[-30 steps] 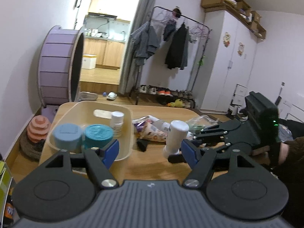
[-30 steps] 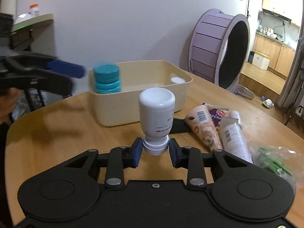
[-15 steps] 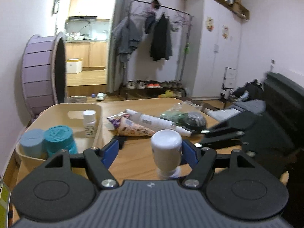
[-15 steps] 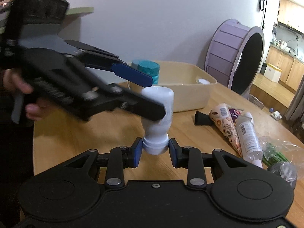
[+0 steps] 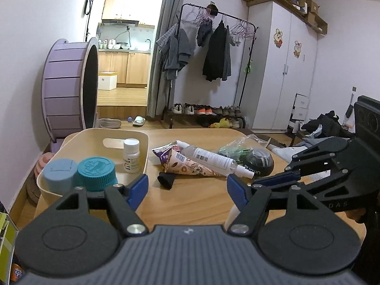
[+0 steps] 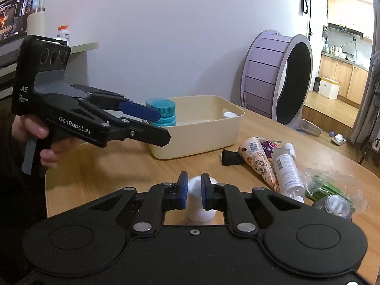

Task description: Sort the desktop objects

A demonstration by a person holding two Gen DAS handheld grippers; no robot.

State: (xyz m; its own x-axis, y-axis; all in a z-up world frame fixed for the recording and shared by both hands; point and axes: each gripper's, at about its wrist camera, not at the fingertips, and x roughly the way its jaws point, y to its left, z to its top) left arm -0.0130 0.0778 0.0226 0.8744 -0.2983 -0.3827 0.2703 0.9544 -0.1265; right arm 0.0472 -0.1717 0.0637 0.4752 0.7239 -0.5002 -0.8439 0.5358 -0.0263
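My right gripper (image 6: pixel 193 190) is shut on a white bottle (image 6: pixel 199 211), which hangs low over the wooden table (image 6: pixel 106 173). The left wrist view shows only a sliver of this bottle (image 5: pixel 231 213) behind my right-hand finger. My left gripper (image 5: pixel 187 190) stands open with nothing between its pads. In the right wrist view a hand holds the left gripper (image 6: pixel 159 127) beside the beige bin (image 6: pixel 201 137). The bin (image 5: pixel 147 142) holds two blue-capped jars (image 5: pixel 96 173) and a small white pill bottle (image 5: pixel 131 152). The right gripper (image 5: pixel 261 182) reaches in from the right.
On the table past the bin lie a black piece (image 5: pixel 166 180), a cone-shaped snack packet (image 5: pixel 187 166), a white tube (image 5: pixel 213 159), a bag of green items (image 5: pixel 235 149) and a dark round object (image 5: pixel 260 161). A purple wheel (image 5: pixel 68 87) stands behind the bin.
The left gripper has drawn away from the bottle, which no longer sits between its pads. The right gripper has sunk towards the table with the bottle still in it.
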